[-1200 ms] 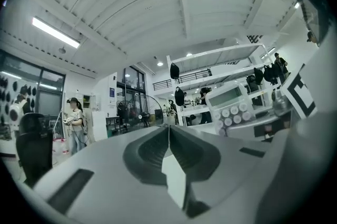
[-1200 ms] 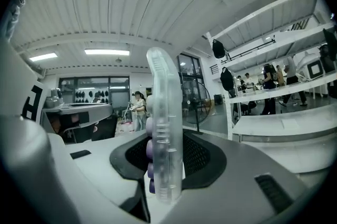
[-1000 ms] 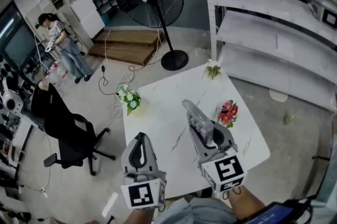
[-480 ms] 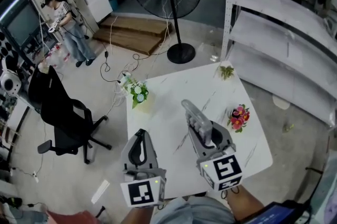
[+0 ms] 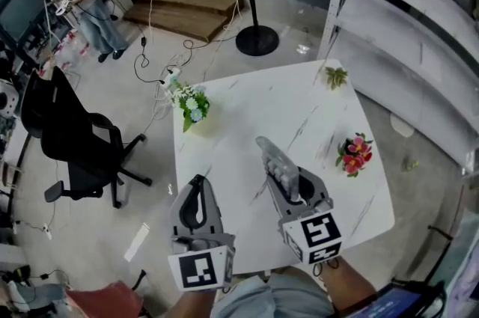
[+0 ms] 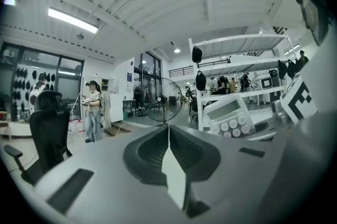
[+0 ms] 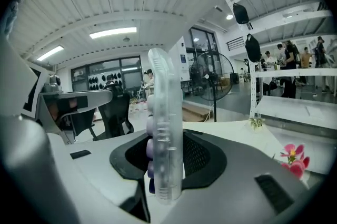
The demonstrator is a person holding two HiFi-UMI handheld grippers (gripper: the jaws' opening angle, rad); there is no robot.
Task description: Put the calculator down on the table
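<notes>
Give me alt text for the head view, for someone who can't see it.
The right hand-held gripper holds a calculator on edge over a white marble table. The left hand-held gripper, shut and empty, hovers beside it. At the table's sides stand white flowers and pink flowers.

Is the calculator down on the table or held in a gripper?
Held: the right gripper is shut on the calculator, which stands edge-on between its jaws over the table.
</notes>
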